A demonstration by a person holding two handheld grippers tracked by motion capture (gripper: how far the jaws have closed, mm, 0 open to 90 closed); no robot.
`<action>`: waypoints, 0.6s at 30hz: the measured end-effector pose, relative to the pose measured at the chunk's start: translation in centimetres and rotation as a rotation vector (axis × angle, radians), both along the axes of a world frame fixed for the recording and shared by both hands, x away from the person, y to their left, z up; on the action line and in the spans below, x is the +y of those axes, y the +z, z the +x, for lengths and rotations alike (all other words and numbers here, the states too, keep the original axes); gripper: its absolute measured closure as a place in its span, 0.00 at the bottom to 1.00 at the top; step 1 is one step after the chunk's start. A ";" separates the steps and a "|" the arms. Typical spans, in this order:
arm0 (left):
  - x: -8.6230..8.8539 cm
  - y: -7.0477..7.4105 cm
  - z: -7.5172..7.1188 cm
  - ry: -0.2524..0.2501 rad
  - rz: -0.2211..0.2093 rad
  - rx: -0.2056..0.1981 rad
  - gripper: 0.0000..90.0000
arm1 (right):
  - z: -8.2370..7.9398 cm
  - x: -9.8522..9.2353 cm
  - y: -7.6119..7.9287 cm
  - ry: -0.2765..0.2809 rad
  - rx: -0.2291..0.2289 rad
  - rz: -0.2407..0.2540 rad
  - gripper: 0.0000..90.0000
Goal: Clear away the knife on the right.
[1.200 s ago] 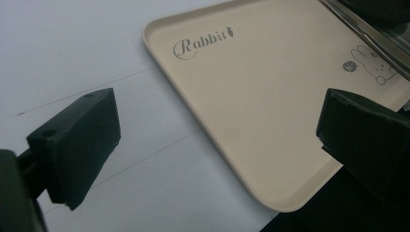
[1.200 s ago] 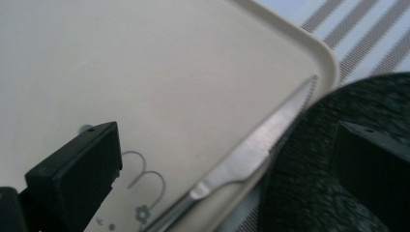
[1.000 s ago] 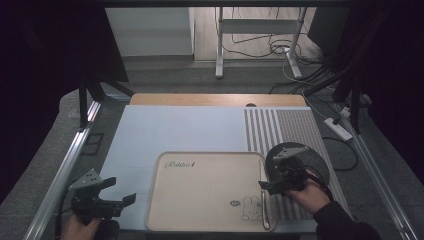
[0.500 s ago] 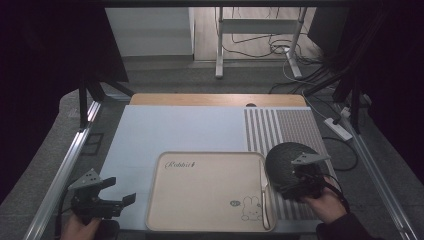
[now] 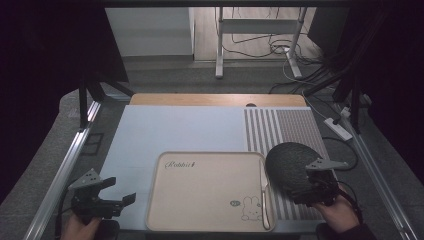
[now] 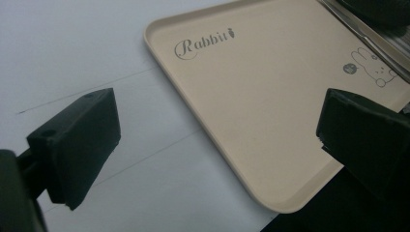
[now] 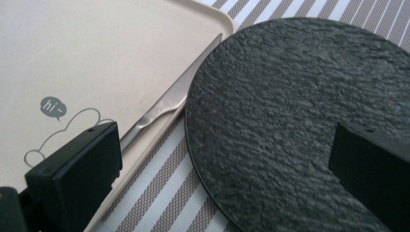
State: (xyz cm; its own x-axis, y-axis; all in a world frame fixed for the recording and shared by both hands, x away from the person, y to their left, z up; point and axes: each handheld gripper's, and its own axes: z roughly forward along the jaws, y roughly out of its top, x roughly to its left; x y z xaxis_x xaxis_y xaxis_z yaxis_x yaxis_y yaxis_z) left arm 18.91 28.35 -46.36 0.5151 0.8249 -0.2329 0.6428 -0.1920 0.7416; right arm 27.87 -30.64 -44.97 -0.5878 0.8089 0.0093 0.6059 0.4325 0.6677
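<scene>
Nearest the person, the right gripper [image 5: 316, 192] hangs over the near edge of the dark slate plate [image 5: 292, 170]. Its fingers [image 7: 72, 169] stand wide apart and hold nothing, with the plate's rough face spread between them in the right gripper view. The left gripper [image 5: 107, 197] sits at the near left corner of the worktop [image 5: 165, 130], its fingers [image 6: 75, 140] likewise spread wide and empty, aimed at the near left corner of the beige tray [image 5: 200, 195].

The plate lies on the striped placemat [image 5: 287, 127], just right of the tray, its left rim passing over the blade of a table knife [image 7: 167, 108] that rests along the tray's right rim.

The step in hand looks like taking up the plate. To do it well, the right gripper should come lower and tilt so that one finger slides under the near rim and the other presses on top; a flat slate disc offers little lip, so the bite should be deep and firm before any lift. Raise it straight up first, since dragging left could nudge the knife off the rim.

Beyond the tray, the pale blue mat [image 5: 175, 127] lies bare and gives wide room. The tray's centre is also free. Farther off, the placemat's back half is open up to the wooden far edge [image 5: 215, 99].
</scene>
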 end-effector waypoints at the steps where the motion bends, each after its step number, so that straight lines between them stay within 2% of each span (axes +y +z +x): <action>1: 0.0 0.0 0.0 0.000 0.000 0.000 0.03 | -0.1 -0.1 0.0 0.000 0.002 0.004 0.00; 4: 0.0 0.0 0.0 0.001 -0.001 0.001 0.03 | -0.5 -0.4 0.3 -0.007 -0.019 0.023 0.00; 18: 0.0 0.0 0.0 0.004 -0.003 0.002 0.03 | -1.6 -1.8 0.9 -0.054 -0.049 0.057 0.00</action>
